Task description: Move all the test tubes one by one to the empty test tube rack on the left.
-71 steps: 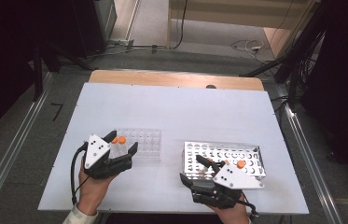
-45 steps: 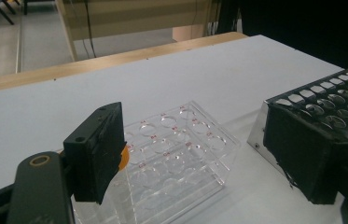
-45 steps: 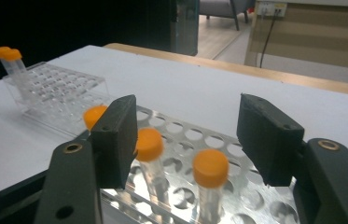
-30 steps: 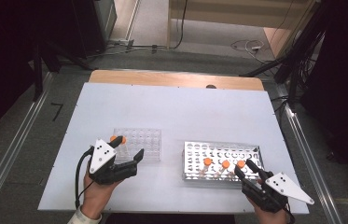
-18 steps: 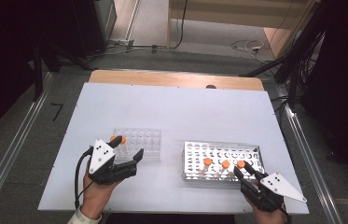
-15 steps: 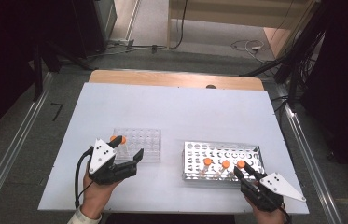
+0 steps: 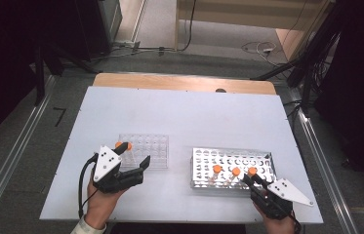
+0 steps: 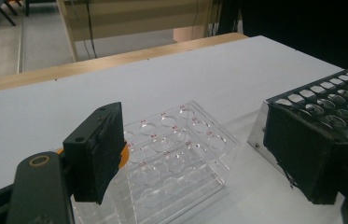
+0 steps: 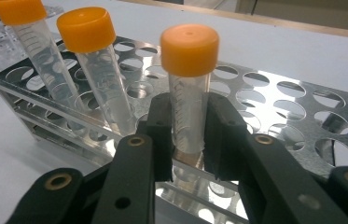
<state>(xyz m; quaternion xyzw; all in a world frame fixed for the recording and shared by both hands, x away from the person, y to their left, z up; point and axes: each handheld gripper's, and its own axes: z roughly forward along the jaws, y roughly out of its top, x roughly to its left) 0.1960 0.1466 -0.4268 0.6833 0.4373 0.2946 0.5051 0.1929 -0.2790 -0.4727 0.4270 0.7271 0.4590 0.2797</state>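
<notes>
Jaws of my right hand-held gripper [image 9: 188, 140] sit around the rightmost orange-capped tube [image 9: 189, 88] at the lower centre of the right gripper view, clasping its clear body just above the metal rack [image 9: 297, 100]; I judge it light, stiff and slick, best held below the cap. My left hand-held gripper [image 8: 204, 158] gapes released around the clear plastic rack [image 8: 181, 154], where one orange cap [image 7: 119, 145] stands. Two more capped tubes [image 9: 92, 70] lean in the metal rack's holes on the white tabletop [image 7: 194, 117].
</notes>
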